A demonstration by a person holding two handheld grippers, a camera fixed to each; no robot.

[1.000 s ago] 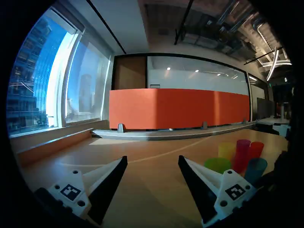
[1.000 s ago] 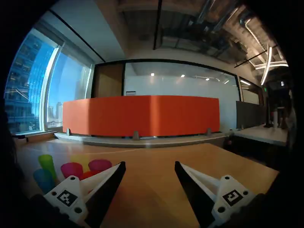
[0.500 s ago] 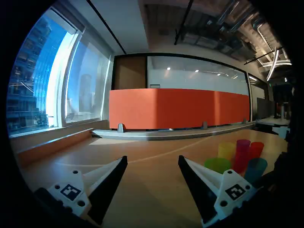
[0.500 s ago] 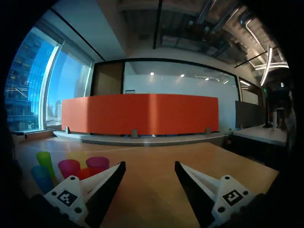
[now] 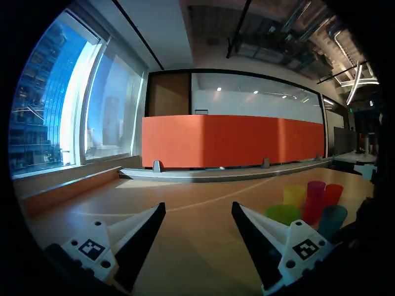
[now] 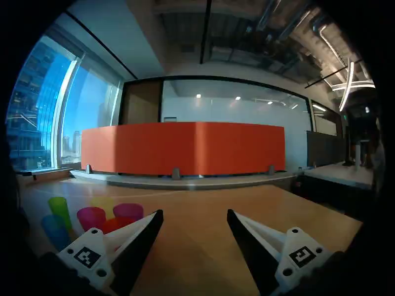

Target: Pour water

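While both my grippers hang low over the wooden table [image 5: 197, 269], neither holds anything. My left gripper [image 5: 197, 204] is spread wide with bare tabletop between its fingers. The coloured cups [image 5: 315, 200] stand upright to its right, just past the right finger, with the green cup [image 5: 283, 213] and blue cup [image 5: 332, 219] nearest. My right gripper [image 6: 194, 211] is spread wide too. The cups sit to its left, partly hidden by its left finger. Can't tell if any hold water. Ahead of both grippers is an orange partition [image 5: 232, 140], with windows [image 5: 49, 118] to the left. Coded squares [image 5: 91, 249] mark the finger bases; they are patterns, not letters.
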